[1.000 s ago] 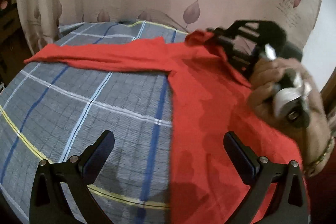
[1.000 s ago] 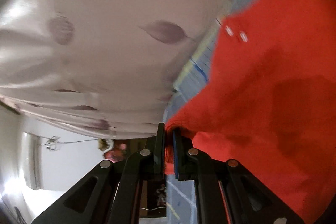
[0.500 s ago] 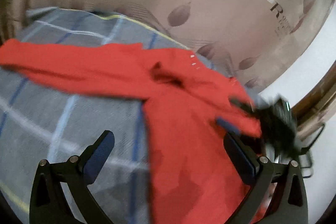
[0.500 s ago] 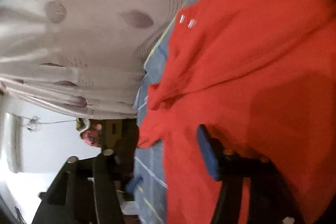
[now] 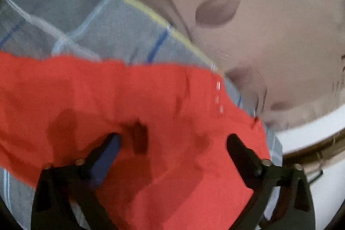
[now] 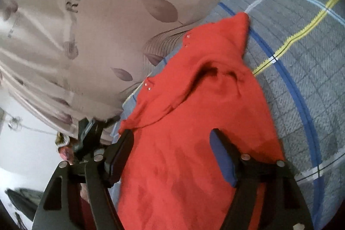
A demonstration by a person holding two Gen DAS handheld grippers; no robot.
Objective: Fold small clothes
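Bedding and backdrop
Grey plaid bedsheet (image 6: 301, 53) with blue, white and yellow lines; beige leaf-print curtain (image 5: 258, 36) hangs just behind it.

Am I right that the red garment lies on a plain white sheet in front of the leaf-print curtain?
Not quite: the red garment lies on a grey checked cover with blue, white and yellow lines, not a plain white sheet. The right wrist view shows it clearly. The leaf-print curtain does hang behind it.

left wrist: close, angled down | right wrist: close, rolled | shared: red garment (image 5: 151, 100)
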